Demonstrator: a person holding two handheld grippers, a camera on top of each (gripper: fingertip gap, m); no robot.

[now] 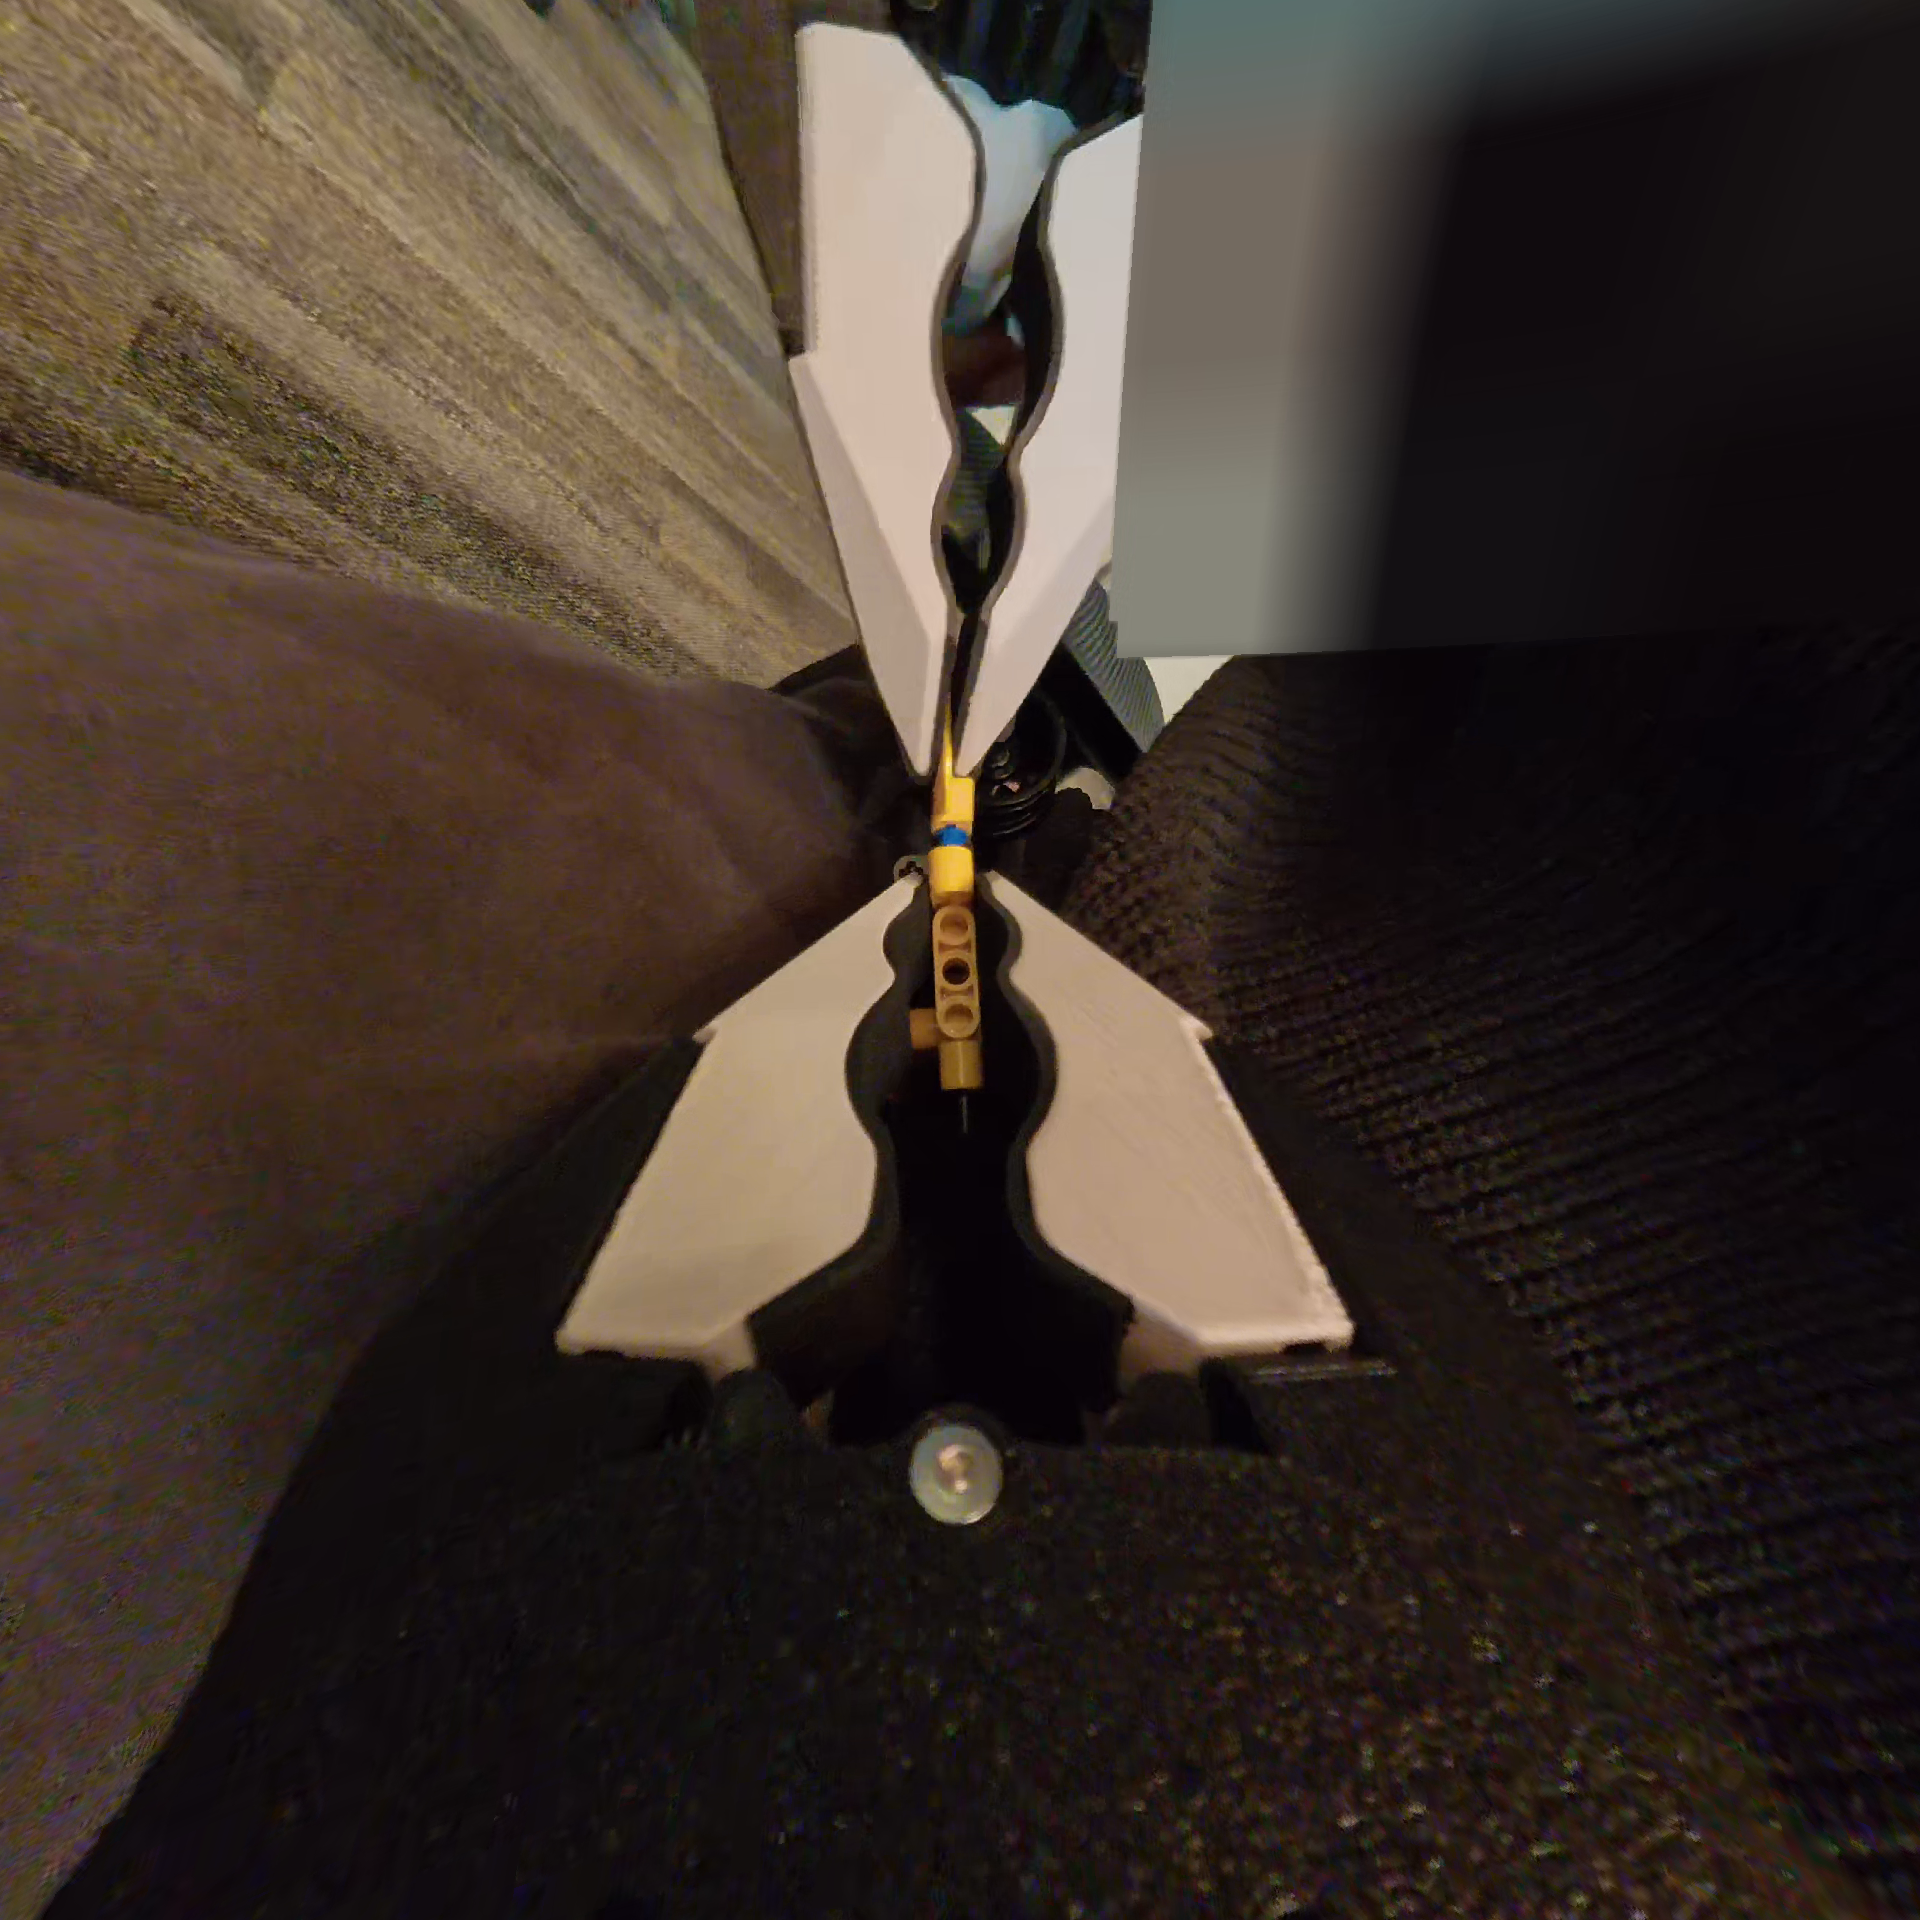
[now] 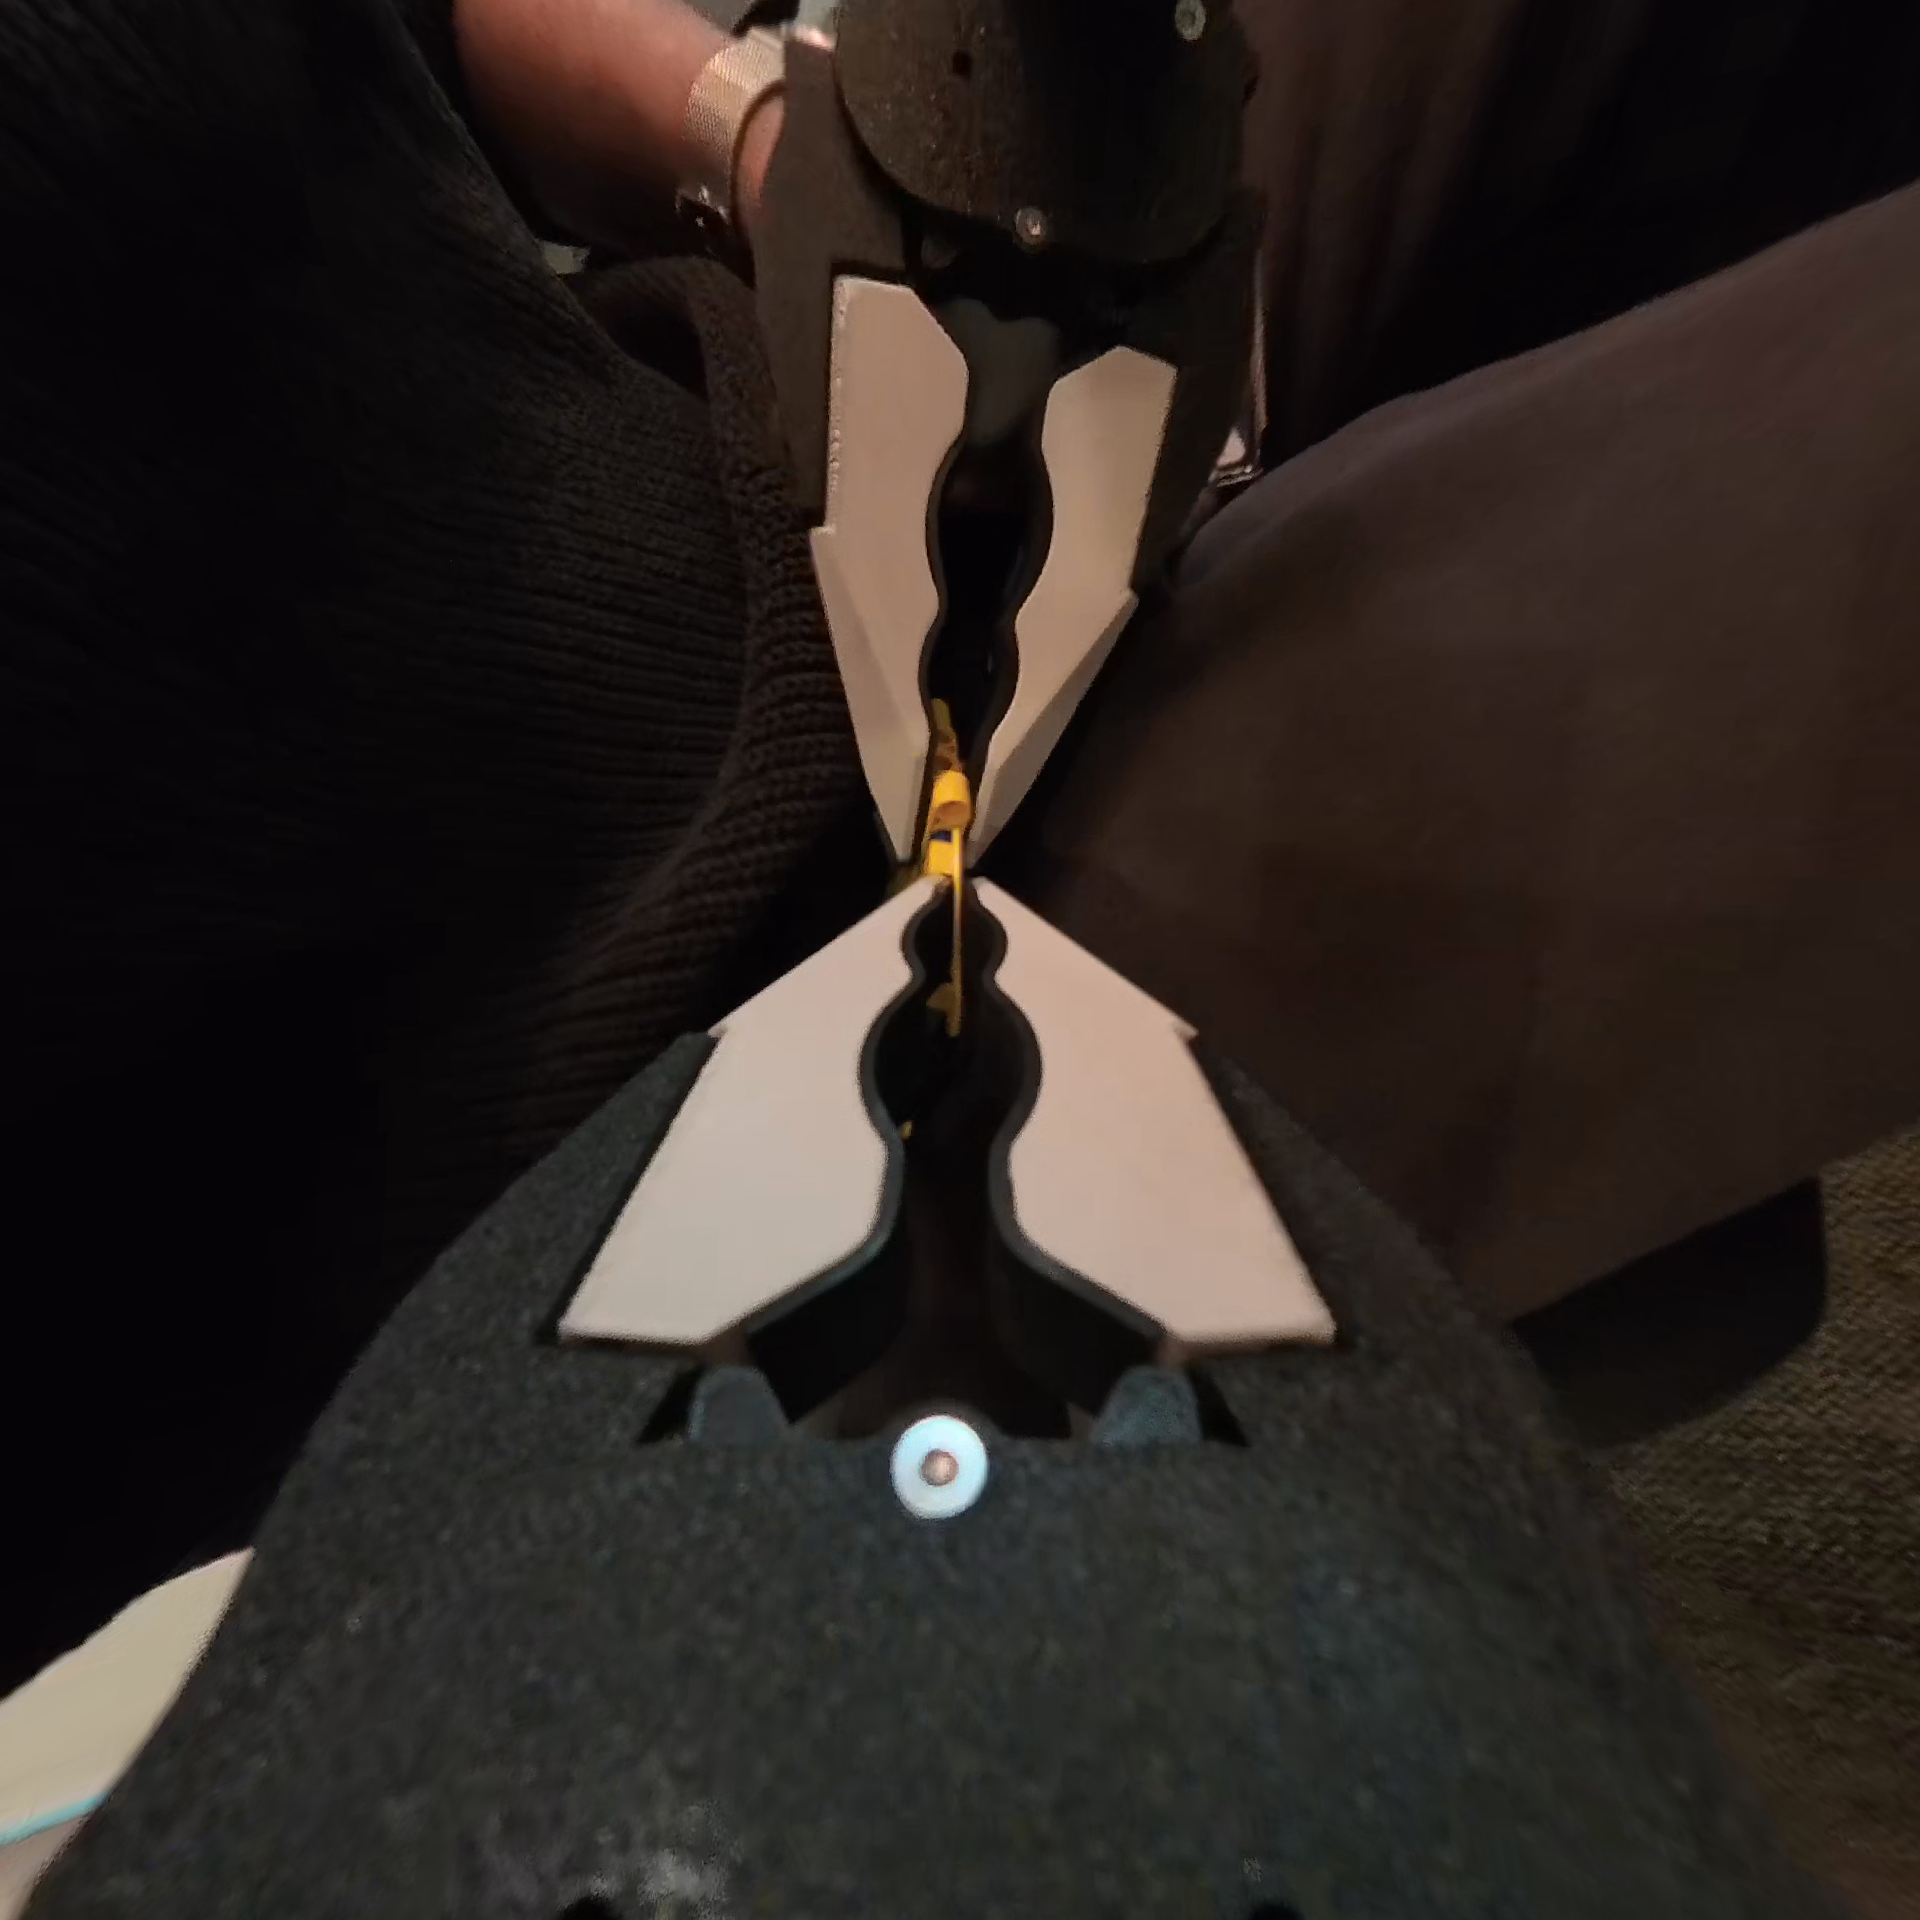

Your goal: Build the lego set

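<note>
The two claws meet tip to tip in mid-air, sharing one small toy-brick assembly (image 1: 952,914). The left claw (image 1: 951,894) is closed almost fully, its white fingers (image 1: 790,1153) pinching the tan, hole-pierced beam end of the assembly, with a thin dark pin hanging back between the fingers. The right claw (image 2: 940,883) is likewise closed to a narrow slit and grips the yellow end, a slim yellow strip running back into its gap. A yellow connector with a blue collar (image 1: 948,834) bridges the short space between the two sets of tips. Below and around them lie a person's lap in dark trousers (image 2: 1507,790), a black ribbed knit sleeve (image 1: 1558,935), and patterned carpet (image 1: 364,312); a wrist wearing a metal band (image 2: 727,99) shows behind the left claw in the right wrist view. As a judgement, the holds look slight: each claw has only the very tips on a narrow piece, so any twist or uneven pull could snap the joint apart or flick a part loose, and a dropped piece would be hard to find among dark cloth and busy carpet.
</note>
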